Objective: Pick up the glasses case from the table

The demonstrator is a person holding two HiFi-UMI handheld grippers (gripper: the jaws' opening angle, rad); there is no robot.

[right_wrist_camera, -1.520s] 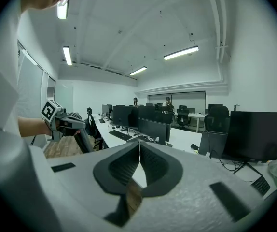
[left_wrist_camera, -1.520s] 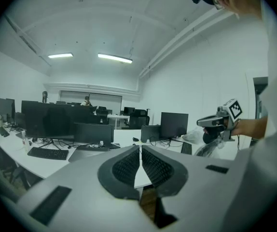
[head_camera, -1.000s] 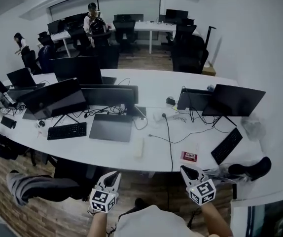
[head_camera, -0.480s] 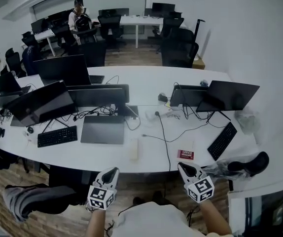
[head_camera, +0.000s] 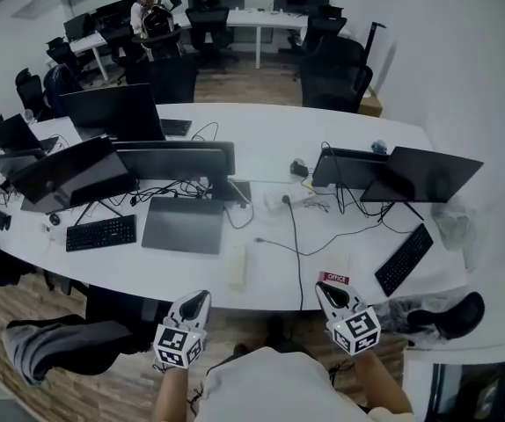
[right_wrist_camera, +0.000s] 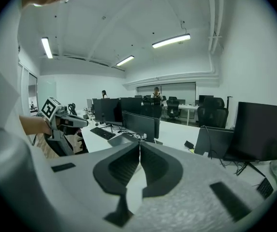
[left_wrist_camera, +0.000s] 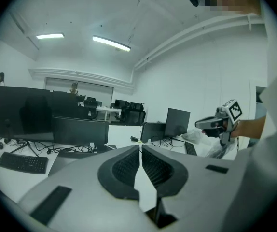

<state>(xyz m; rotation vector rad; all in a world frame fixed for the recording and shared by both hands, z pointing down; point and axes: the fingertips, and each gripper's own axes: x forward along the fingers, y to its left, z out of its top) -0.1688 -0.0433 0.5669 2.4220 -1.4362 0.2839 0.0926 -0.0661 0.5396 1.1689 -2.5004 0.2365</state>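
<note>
The left gripper [head_camera: 198,299] has its fingers pressed together, with nothing in them. The pale glasses case [head_camera: 237,266] lies near the front edge of the white bench [head_camera: 261,139], just ahead. The right gripper [head_camera: 325,291] has its fingers closed and empty too.

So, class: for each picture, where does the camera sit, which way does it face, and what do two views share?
Head view: on the person's head, facing steeply down at the white desk; shows left gripper, right gripper, forearms.
Left gripper view: on that gripper, facing across the desk past shut jaws; shows the shirt.
Right gripper view: on that gripper, facing the monitors past shut jaws.
Shared: each gripper view catches the other gripper.
</note>
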